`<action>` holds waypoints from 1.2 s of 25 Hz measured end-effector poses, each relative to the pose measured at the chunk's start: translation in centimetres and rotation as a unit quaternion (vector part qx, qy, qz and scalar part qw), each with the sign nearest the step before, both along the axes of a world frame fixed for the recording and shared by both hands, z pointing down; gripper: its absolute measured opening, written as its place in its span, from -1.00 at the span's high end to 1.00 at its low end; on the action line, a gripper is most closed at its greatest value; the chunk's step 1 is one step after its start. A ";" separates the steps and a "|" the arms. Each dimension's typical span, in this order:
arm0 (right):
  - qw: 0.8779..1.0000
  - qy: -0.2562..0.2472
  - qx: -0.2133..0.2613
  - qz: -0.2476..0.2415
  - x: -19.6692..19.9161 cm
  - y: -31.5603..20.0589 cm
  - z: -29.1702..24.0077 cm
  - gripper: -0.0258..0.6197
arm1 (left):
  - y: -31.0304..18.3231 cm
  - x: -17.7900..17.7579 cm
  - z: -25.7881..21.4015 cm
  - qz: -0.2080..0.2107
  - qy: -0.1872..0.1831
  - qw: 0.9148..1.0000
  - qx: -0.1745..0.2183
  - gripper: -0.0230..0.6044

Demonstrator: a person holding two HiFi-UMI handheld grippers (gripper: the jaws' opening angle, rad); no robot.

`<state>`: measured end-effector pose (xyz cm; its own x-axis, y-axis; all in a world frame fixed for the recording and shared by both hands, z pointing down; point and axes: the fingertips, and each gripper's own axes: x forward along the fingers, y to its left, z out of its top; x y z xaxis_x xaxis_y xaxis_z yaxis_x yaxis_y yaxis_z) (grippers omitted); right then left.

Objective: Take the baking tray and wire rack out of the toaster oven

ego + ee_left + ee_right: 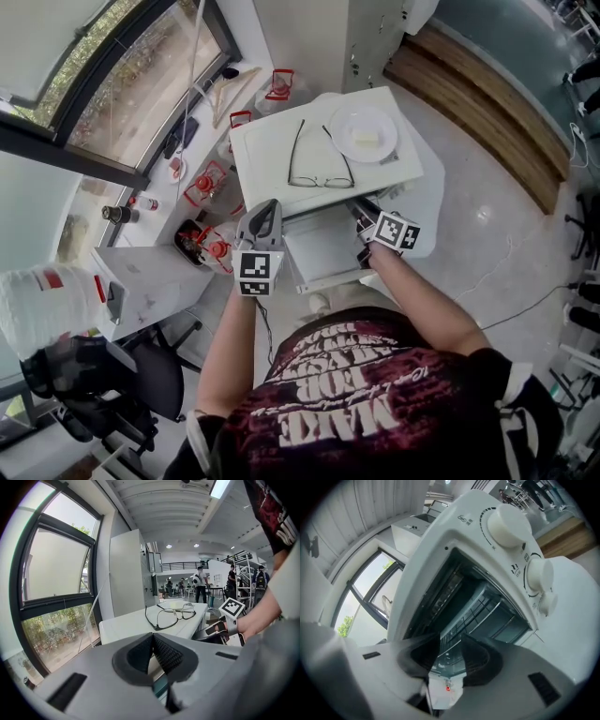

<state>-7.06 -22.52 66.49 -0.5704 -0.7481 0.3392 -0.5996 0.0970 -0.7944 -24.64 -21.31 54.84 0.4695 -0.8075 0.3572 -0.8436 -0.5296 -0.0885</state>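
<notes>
Right gripper view: nothing is gripped by the right gripper's (450, 634) half-open jaws; the metal wire rack (474, 611), at twelve o'clock, is not yet withdrawn.

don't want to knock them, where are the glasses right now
In the head view the glasses lie on top of the toaster oven, left of the white plate.

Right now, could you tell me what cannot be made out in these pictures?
- Head view: the inside of the toaster oven, hidden by its own top and the right gripper.
- Right gripper view: any baking tray under the wire rack, covered by the parted jaws.
- Right gripper view: print beside the dials, too small.
- Left gripper view: the oven's front, hidden by the body of the left gripper.
</notes>
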 end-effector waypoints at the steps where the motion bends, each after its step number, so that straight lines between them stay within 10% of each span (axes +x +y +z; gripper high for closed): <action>1: 1.000 -0.005 0.001 0.001 0.0 -0.4 -0.1 0.49 | 0.0 0.0 0.0 0.001 -0.001 1.000 0.001 0.91; 30: 0.998 -0.058 -0.014 -0.010 -0.5 3.6 -0.3 0.63 | 0.1 0.2 0.3 0.020 -0.009 1.000 -0.004 0.91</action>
<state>-7.54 -18.95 66.17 -0.6223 -0.7266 0.2911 -0.5016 0.0848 -0.8609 -24.47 -21.22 55.17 0.4945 -0.7858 0.3714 -0.8206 -0.5630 -0.0986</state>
